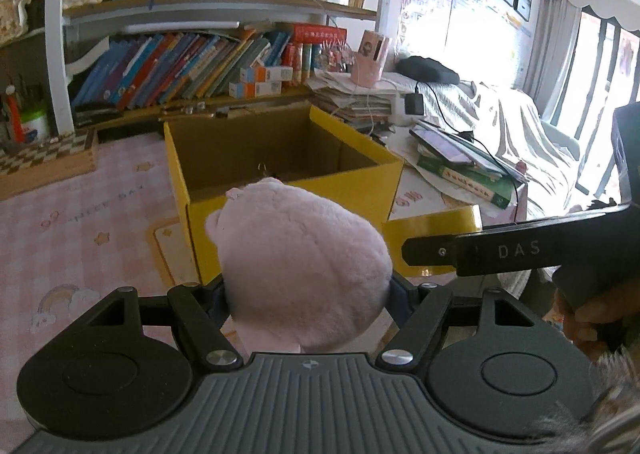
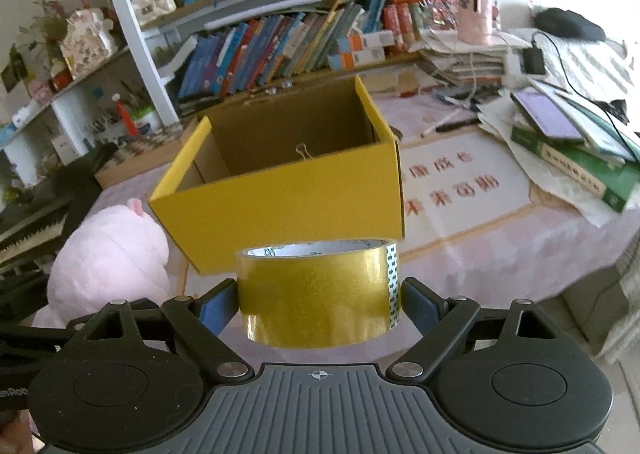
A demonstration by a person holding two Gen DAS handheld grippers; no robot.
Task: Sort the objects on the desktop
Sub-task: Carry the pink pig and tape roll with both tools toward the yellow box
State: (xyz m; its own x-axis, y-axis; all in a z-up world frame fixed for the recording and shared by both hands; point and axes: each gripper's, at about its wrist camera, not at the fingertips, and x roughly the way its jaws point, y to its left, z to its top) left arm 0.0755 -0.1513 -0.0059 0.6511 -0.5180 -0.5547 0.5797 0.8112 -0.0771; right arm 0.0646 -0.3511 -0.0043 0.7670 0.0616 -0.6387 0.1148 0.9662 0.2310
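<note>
The left gripper is clamped on a pink plush toy, its blue-padded fingers pressing into the soft sides so that the toy fills the space between them, held off the bench just in front of the yellow box. The right gripper holds a roll of yellowish clear tape by its outer rim, the roll's axis upright and its printed core showing at the top; this roll also hangs in the air just before the near wall of the yellow box. From the right wrist view the plush toy shows to the left of the box's near corner, and from the left wrist view the right gripper's black body marked "DAS" reaches in from the right, beside the box's folded-out flap. The box stands open-topped on the pink checked bench, with brown cardboard inside, and a small binder clip lies within it near the far wall. To the right of the box lie a stack of green books with a tablet on top, and a pen lies just behind them. Beyond the box, a row of leaning books fills the shelf, and a pink cylindrical holder stands on a pile of papers right of them.
</note>
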